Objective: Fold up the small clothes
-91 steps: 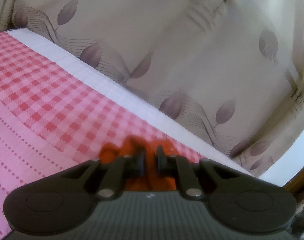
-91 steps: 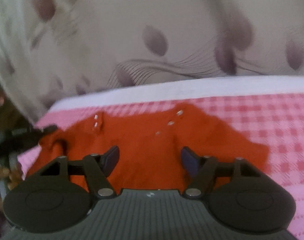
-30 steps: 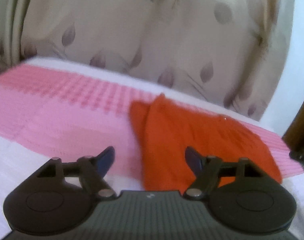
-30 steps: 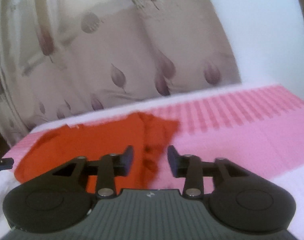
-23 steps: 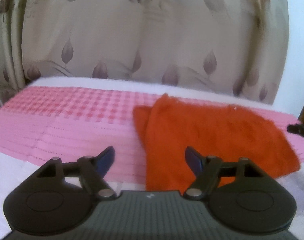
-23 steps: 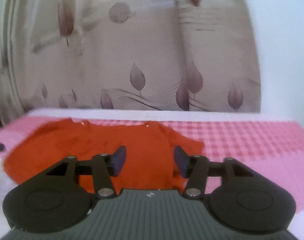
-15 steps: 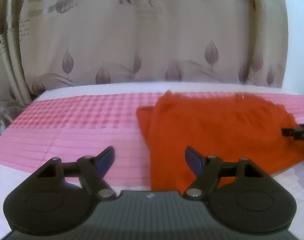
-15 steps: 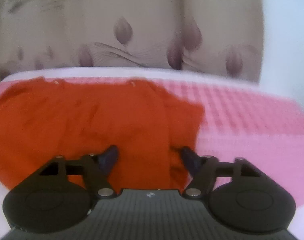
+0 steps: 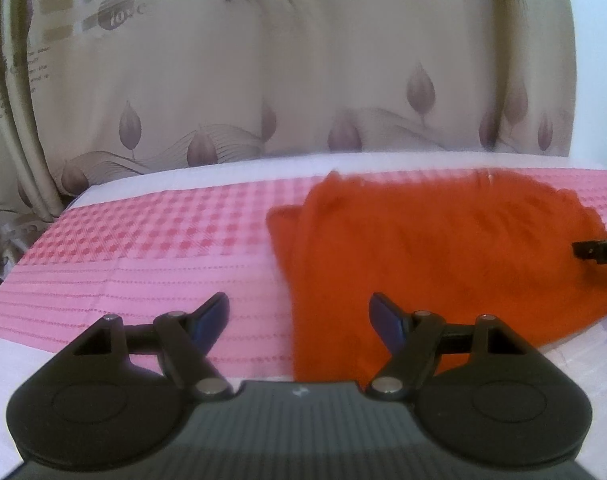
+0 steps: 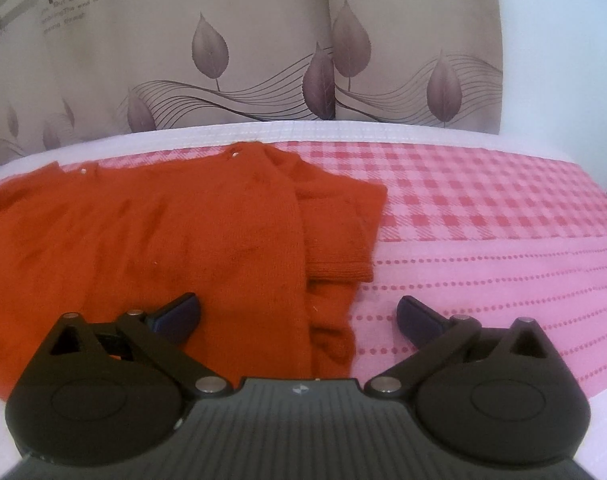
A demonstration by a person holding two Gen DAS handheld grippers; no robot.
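Fingers (image 9: 211,316) of the left gripper (image 9: 299,316) are spread and hold nothing; the right gripper (image 10: 297,314) is likewise released, just short of the sweater (image 10: 175,232). That orange sweater lies flat on the pink cloth (image 10: 483,232), one sleeve (image 10: 339,224) already folded in over the body's side. I judge the fold barely begun: the other sleeve and the body folds remain. Behind hangs a leaf-print curtain (image 10: 263,60).

Ahead of the jaws, an orange-red knitted sweater (image 10: 183,232) lies on a pink-and-red checked cloth (image 10: 483,200); beyond, a beige curtain (image 10: 263,40) shows mauve leaves.
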